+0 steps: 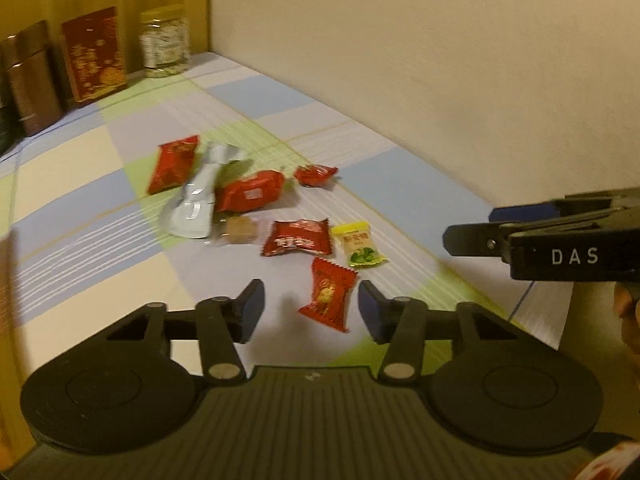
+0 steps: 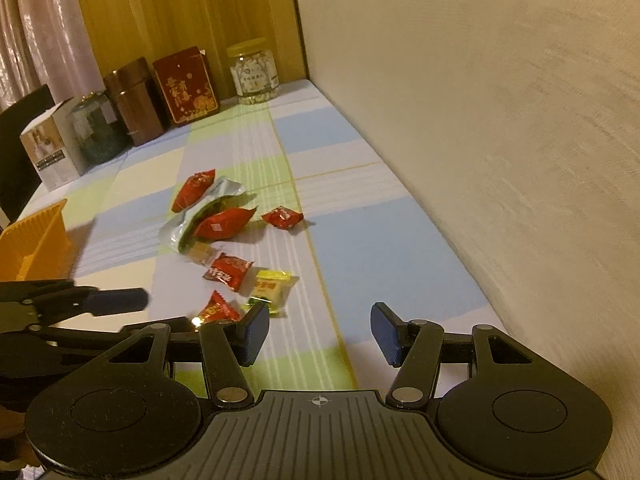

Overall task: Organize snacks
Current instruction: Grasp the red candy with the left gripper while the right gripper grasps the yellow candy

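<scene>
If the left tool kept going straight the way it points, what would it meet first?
Most likely the red snack packet lying between the open fingers of the left tool; beyond it lie the other wrappers. Depth is hard to judge.

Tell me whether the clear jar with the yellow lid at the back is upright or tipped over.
Upright. The jar stands on its base on the checked cloth, yellow lid on top, beside the red box.

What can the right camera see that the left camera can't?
Only the right view shows the orange bin, the white box and the dark glass jar. Only the left view shows part of a hand behind the right gripper. Both show the scattered snacks, the yellow packet, the silver wrapper, the red tin, the clear jar and the brown canister.
</scene>
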Motion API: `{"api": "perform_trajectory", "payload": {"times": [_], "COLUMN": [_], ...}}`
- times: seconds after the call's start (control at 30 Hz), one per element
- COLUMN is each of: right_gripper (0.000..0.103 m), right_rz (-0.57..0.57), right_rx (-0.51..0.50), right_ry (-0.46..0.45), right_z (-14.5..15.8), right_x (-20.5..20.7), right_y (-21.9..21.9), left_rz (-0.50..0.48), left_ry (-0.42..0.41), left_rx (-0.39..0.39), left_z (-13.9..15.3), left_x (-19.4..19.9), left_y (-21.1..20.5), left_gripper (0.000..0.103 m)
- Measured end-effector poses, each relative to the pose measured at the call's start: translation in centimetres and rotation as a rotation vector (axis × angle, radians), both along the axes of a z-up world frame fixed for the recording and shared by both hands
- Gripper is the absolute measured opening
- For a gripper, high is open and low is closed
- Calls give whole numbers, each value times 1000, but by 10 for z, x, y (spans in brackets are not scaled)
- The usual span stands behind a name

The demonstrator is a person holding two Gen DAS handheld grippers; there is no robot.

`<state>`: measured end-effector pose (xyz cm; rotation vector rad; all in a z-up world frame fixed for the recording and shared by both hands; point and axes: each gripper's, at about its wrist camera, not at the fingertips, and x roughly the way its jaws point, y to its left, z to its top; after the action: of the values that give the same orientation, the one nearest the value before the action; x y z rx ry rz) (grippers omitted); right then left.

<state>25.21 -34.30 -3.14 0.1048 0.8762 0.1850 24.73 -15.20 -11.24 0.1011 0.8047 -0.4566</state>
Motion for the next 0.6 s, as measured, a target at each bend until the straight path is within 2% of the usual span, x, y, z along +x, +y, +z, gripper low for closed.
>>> {"api": "perform_trajectory", "payload": {"times": [0.07, 0.23, 0.33, 0.53, 0.6], "right_gripper": [57, 57, 57, 56, 50], "right_rz": [-5, -7, 6, 48, 69], "right_rx": [1, 6, 13, 11, -1], "right_ry": [7, 20, 31, 31, 32], "right_z": [-4, -12, -16, -21, -24], "right_x": [4, 13, 20, 34, 40], "right_y": [-1, 1, 6, 24, 32], "left_rz": [-27, -93, -102, 34, 77], "left_ry": [1, -6, -5, 6, 11], "left_rx": [12, 59, 93, 52, 31], "left_z": [-6, -19, -25, -13, -8], "left_x": [5, 13, 16, 11, 7], "left_y": [-6, -21, -23, 8, 21], "left_gripper": [36, 31, 21, 19, 19]}}
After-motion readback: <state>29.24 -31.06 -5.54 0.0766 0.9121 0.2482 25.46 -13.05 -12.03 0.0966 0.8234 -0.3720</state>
